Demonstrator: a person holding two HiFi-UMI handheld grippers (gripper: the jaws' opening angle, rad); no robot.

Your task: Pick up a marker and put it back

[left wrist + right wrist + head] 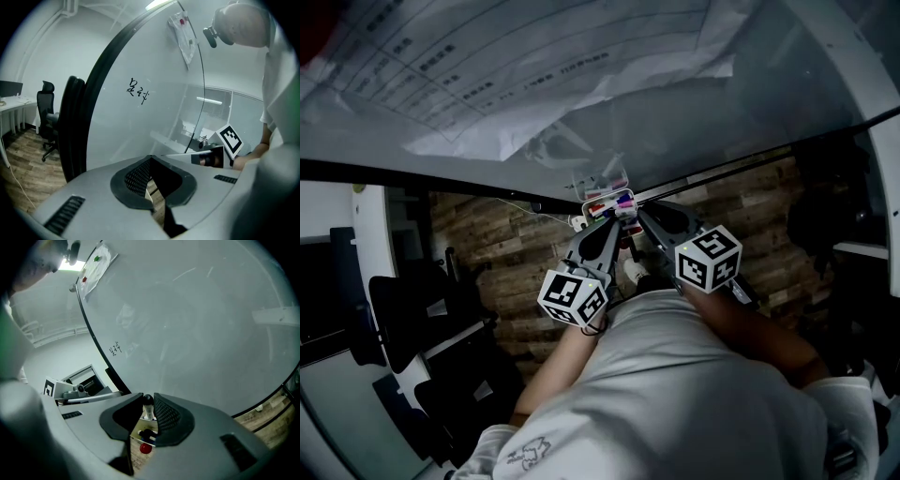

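Note:
A marker (148,408) with a white barrel and a black cap stands between the pads of my right gripper (148,401), which is shut on it. Just beneath it lie other markers (144,447) with red, blue and black ends. In the head view both grippers point at the marker tray (609,202) on the lower edge of the whiteboard (609,131). The right gripper (639,214) has its tip at the tray. My left gripper (614,228) is beside it, a little lower. In its own view the left gripper (151,161) is shut with nothing between the pads.
Printed sheets (487,66) and a plastic sleeve (183,35) hang on the whiteboard (140,70). Black office chairs (422,328) stand at the left on the wood floor (750,216). Another chair (47,117) and a desk (11,103) are at the far left.

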